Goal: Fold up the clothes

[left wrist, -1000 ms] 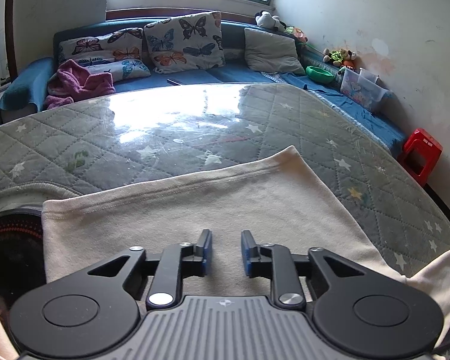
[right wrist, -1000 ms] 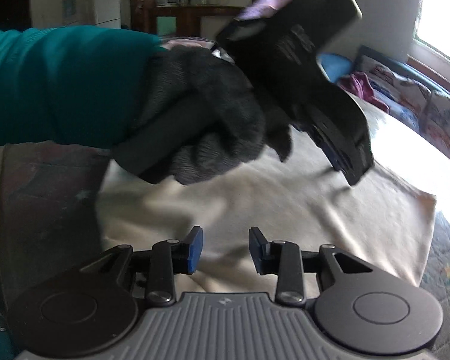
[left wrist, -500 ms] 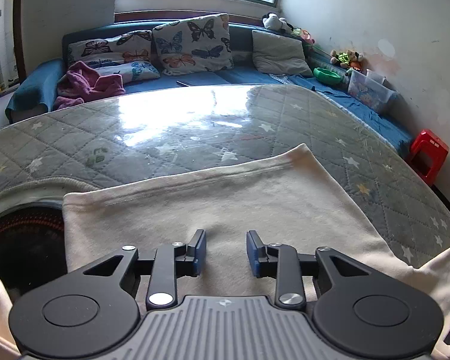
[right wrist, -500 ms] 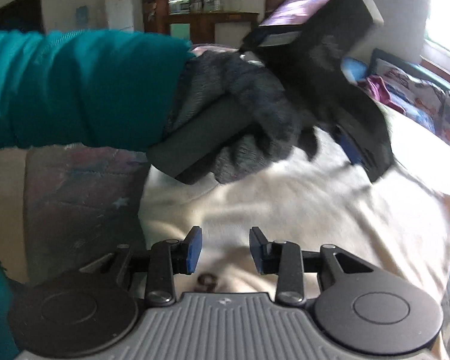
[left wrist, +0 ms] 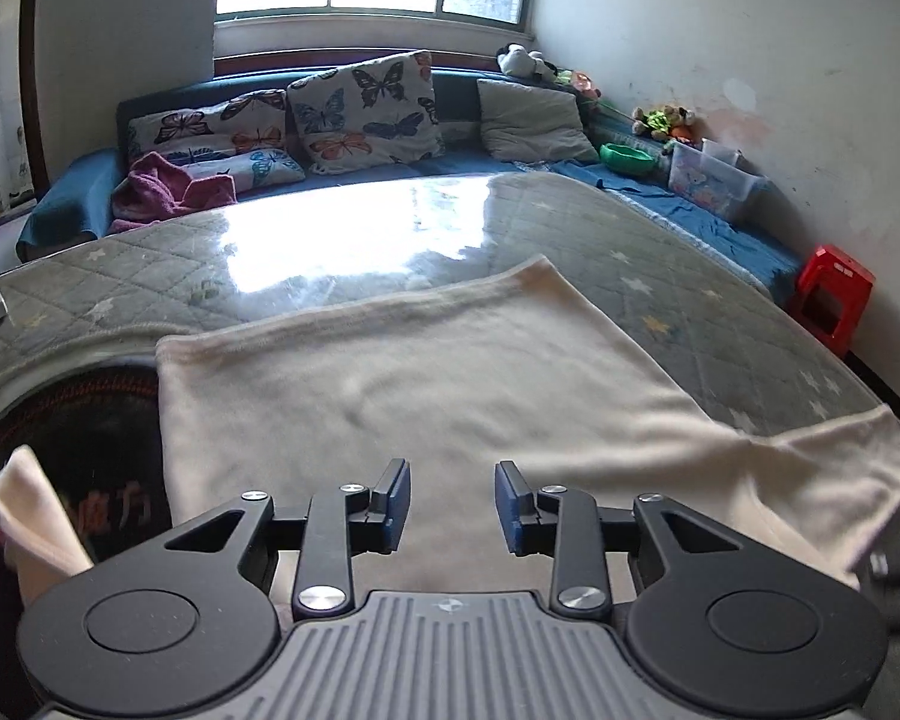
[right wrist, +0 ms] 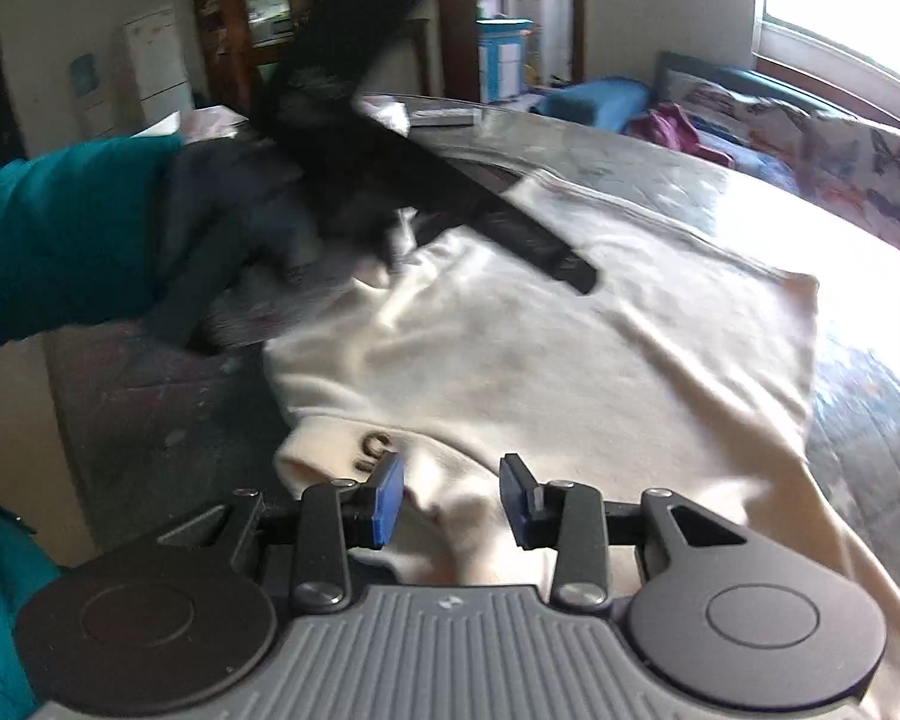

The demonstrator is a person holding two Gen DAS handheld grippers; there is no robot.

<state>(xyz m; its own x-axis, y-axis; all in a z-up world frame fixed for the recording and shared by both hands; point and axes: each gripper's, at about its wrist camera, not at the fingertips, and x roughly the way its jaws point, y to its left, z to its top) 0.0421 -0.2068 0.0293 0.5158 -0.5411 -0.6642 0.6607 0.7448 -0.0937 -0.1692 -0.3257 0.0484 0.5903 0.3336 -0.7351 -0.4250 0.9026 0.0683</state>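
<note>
A cream garment [left wrist: 426, 384] is lying spread across the glass-covered tabletop [left wrist: 330, 252], filling the lower middle of the left wrist view, with one sleeve [left wrist: 822, 468] trailing off to the lower right of the frame and another bit of cloth [left wrist: 36, 510] hanging at the lower left over a dark round opening. The left gripper [left wrist: 453, 507] is hovering just above the cloth near the bottom of the frame, its blue-padded fingers [left wrist: 396, 504] standing narrowly apart with nothing pinched between them; they have just been opening a little.

In the right wrist view the same garment [right wrist: 570, 372] is sitting in the centre, rumpled toward the upper left, its neckline with dark lettering [right wrist: 372, 447] lying just above the right gripper [right wrist: 450, 501] at the bottom of the frame. Those fingers [right wrist: 387, 501] are also standing narrowly apart, over the fabric and gripping none of it. In the upper left of that frame a gloved hand [right wrist: 240, 228] in a teal sleeve [right wrist: 60, 240] is holding the other gripper, blurred, above the far edge of the garment.

A sofa with butterfly cushions [left wrist: 360, 114] is sitting behind the tabletop, and a red stool [left wrist: 828, 294] is standing at the right edge.
</note>
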